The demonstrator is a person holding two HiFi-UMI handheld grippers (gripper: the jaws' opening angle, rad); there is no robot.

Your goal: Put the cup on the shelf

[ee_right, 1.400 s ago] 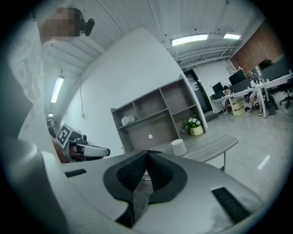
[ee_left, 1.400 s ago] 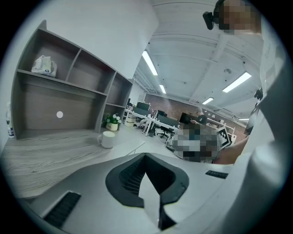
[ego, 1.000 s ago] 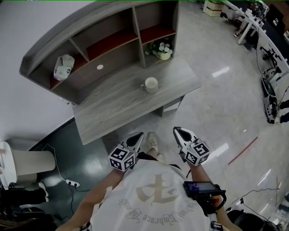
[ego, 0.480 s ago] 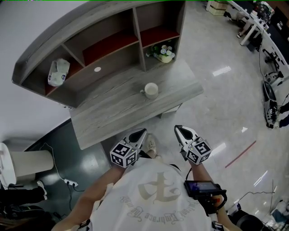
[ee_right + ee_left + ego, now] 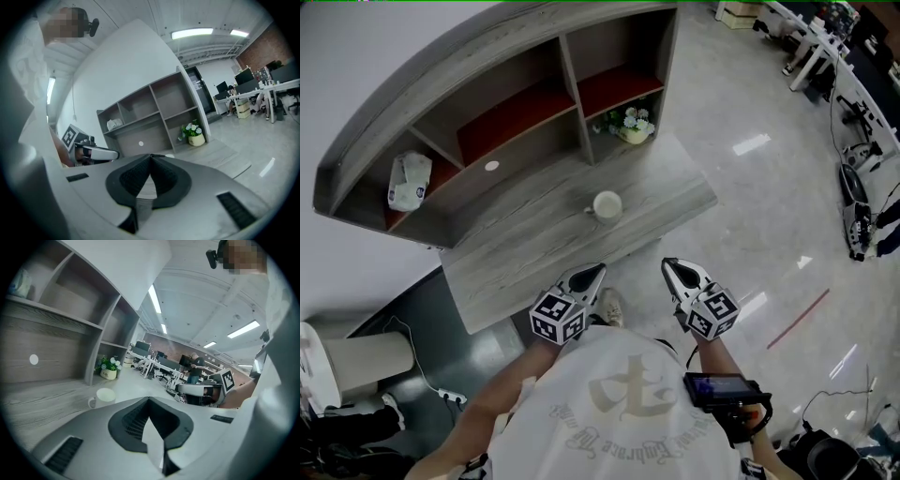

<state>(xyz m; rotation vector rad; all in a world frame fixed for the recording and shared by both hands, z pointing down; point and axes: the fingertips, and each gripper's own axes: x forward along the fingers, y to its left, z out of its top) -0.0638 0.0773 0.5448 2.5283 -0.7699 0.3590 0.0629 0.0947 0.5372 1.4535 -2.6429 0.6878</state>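
as the cup point(image 5: 607, 204) stands on the desk point(image 5: 525, 239), closed jaws hang well short.

Left gripper point(image 5: 596, 270) and right gripper point(image 5: 668, 264) closer to desk point(image 5: 534, 234) and cup point(image 5: 606, 204).

The white cup point(image 5: 607, 204) stands upright on the grey table point(image 5: 534, 246), right of its middle and about midway between the front and back edges. Its handle points left, and it looks empty. The grey shelf point(image 5: 441, 89), with red-floored compartments, rises along the table's back edge.
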